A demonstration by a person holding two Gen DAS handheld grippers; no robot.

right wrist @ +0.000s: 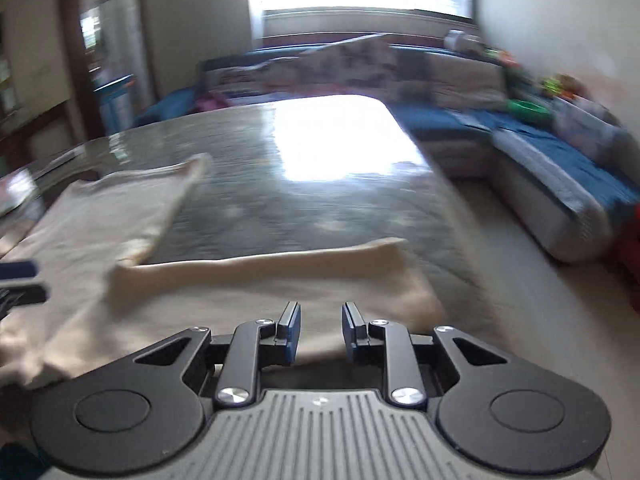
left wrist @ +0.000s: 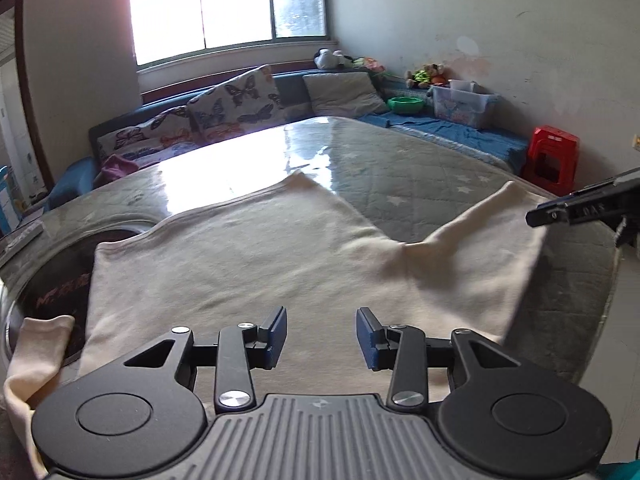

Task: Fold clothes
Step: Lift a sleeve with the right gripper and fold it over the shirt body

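Cream long-sleeved cotton garment spread flat on glass-topped quilted grey table; far half bare. Left gripper wide open, empty, over near hem. Right gripper part open, empty, near right table edge.

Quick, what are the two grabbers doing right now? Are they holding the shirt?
Left gripper: open, holding nothing, above the cream shirt.
Right gripper: open, holding nothing, over the same shirt.

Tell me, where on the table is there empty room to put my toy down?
The far half of the table is bare, from the cream garment out to the far edge by the sofa. So is the wedge between the garment's body and its sleeve. The near side is crowded: cloth covers it, with both open grippers over it.
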